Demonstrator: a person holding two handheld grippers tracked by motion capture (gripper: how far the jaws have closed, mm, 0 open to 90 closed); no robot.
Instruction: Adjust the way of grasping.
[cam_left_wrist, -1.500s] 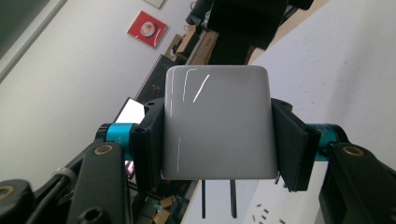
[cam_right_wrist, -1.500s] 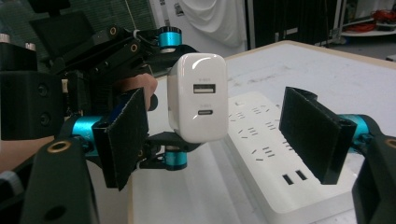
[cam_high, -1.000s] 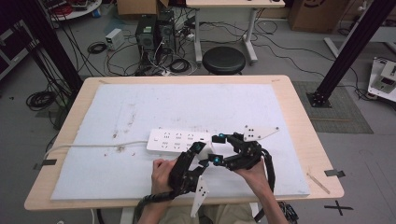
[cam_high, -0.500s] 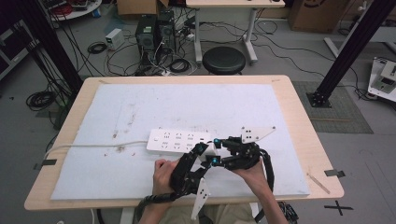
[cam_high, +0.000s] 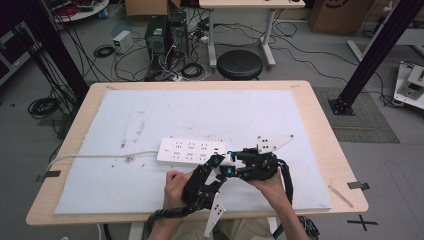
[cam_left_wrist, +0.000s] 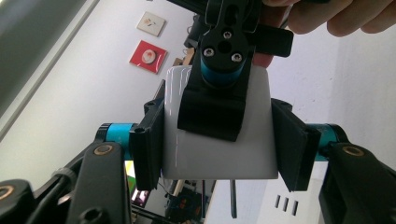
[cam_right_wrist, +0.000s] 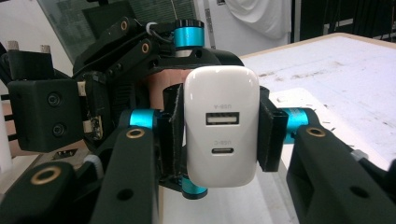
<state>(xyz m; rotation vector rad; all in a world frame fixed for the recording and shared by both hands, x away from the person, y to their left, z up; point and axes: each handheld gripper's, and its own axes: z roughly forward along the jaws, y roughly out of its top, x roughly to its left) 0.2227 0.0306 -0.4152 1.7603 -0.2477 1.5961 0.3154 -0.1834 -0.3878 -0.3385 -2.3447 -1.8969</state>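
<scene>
White charger (cam_right_wrist: 222, 126) clamped between both claws, just in front of the power strip (cam_high: 192, 151).

Its face reads USB-A and USB-C upside down. The left claw (cam_left_wrist: 219, 140) grips its sides; the right claw (cam_right_wrist: 219, 128), jaws just closing, presses it too, above the counter (cam_high: 310, 100).

Both forearms come in from the near edge, hands close together low over the tabletop (cam_high: 150, 107). The left hand (cam_high: 175, 186) holds the left gripper (cam_high: 216, 161) angled up and to the right; its jaws are clamped on the sides of a white charger (cam_left_wrist: 217, 135). The right hand (cam_high: 270, 182) holds the right gripper (cam_high: 231, 159) pointing left at it, tip to tip. Its jaws have just been closing and now press on the same charger.
</scene>
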